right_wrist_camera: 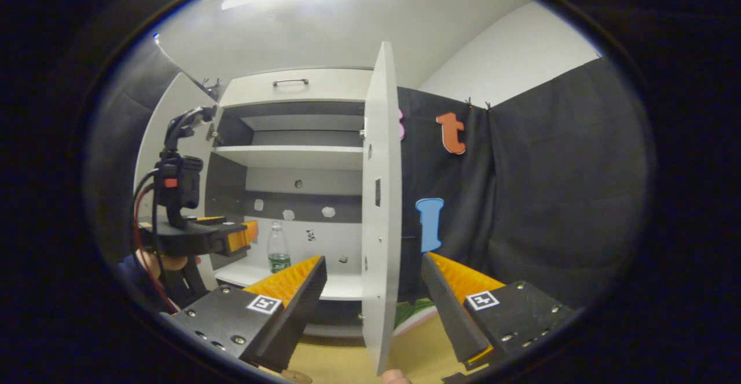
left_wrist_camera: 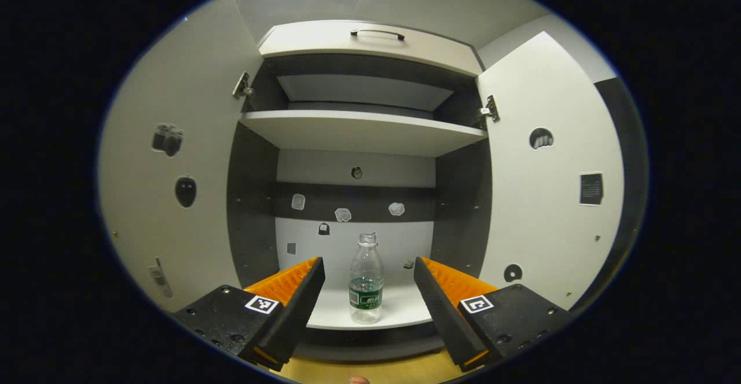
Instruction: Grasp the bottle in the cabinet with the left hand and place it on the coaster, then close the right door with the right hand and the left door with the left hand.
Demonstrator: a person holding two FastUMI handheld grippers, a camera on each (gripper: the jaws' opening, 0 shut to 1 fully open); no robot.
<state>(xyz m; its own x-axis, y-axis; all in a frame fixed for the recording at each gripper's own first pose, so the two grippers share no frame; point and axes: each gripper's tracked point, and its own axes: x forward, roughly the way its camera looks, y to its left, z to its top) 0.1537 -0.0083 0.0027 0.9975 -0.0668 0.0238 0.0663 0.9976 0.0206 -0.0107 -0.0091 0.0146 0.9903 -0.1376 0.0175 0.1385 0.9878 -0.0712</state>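
Left gripper (left_wrist_camera: 369,282), bottom centre of left gripper view: jaws wide open, holding nothing, lined up either side of the bottle but short of it. Strip of wooden desk (left_wrist_camera: 370,372) at the very bottom edge, below the cabinet.

Bottle (left_wrist_camera: 366,280), lower centre: upright near the front edge of the lower shelf (left_wrist_camera: 399,311), apart from both jaws. Clear thin plastic, no cap visible on the neck, a little liquid low down, green label band around the lower body.

Handling, as judgement: light, nearly empty, so easily toppled by a nudge from one jaw. Thin wall likely to buckle under a hard squeeze; smooth plastic probably slippery. Open neck means spill risk if tilted. Best hold at the label band or just above, mid-body, where the wall is straight and the weight sits low; gentle closing pressure, kept upright on the way out.

Farther back: upper shelf (left_wrist_camera: 362,129) across the centre, small stickers on the back wall. Left door (left_wrist_camera: 173,158) and right door (left_wrist_camera: 544,169) both swung wide open.

Right gripper (right_wrist_camera: 373,288), bottom of right gripper view: jaws wide open, empty, the right door's edge standing between them, not touching as far as can be told. Left gripper and holding hand at mid-left, bottle beyond on the shelf. Coaster not made out.
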